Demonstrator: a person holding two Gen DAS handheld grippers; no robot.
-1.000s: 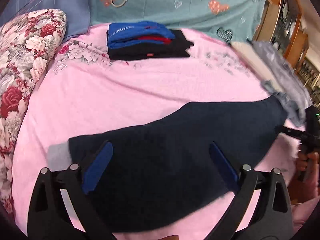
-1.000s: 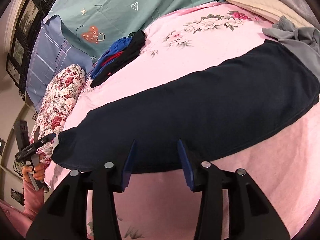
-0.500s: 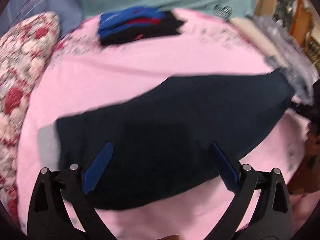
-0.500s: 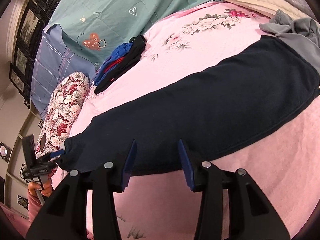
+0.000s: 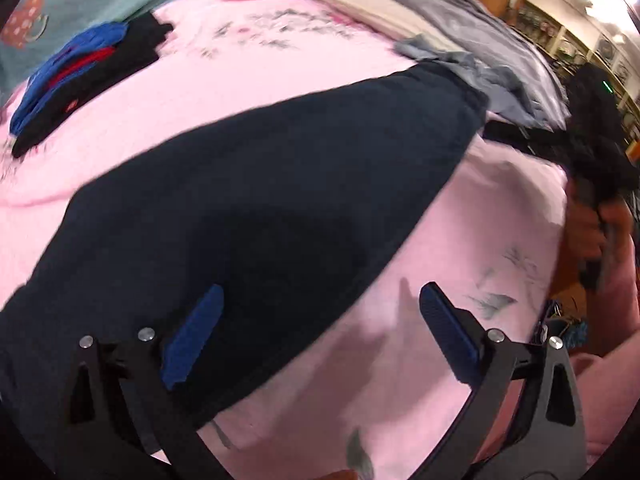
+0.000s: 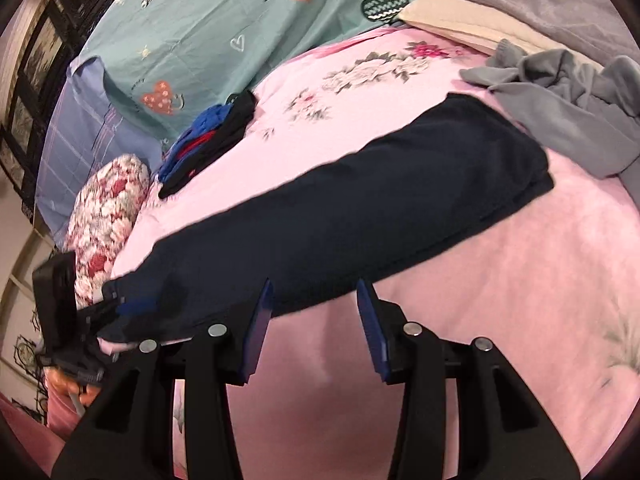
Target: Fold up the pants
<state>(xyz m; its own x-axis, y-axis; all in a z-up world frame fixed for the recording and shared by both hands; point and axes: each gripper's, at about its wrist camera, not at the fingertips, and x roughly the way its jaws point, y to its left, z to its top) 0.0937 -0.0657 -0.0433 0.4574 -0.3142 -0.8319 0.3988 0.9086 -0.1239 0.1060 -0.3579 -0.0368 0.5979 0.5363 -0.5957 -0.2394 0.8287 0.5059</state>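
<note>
Step in hand: approach for a lengthwise-to-short fold, no grasp yet, by my read. Pants (image 6: 352, 216) lie flat on the pink bed (image 6: 500, 288), already doubled leg on leg into one long dark navy strip, running from the cuff end at lower left in the right wrist view up to the wider waist end near the grey clothes (image 6: 568, 100). Fabric looks thick, soft, mostly smooth, slight bulge mid-strip; a pale bit shows at the cuff. Left gripper (image 5: 320, 336) is spread wide, released, one finger over the pants, the other over bare sheet, straddling the near edge; nothing pinched. In the right wrist view it sits right at the cuff end, contact not clear. Right gripper (image 6: 314, 328) is partly spread, empty, fingers hovering just off the near edge at mid-length. Left view is motion-blurred. Next move likely calls for the left fingers to drop on the cuff end and clench both layers, then carry it toward the waist; right should pin or take the matching edge. Folded stack (image 6: 208, 144) sits well apart by the teal pillow (image 6: 208, 20).
</note>
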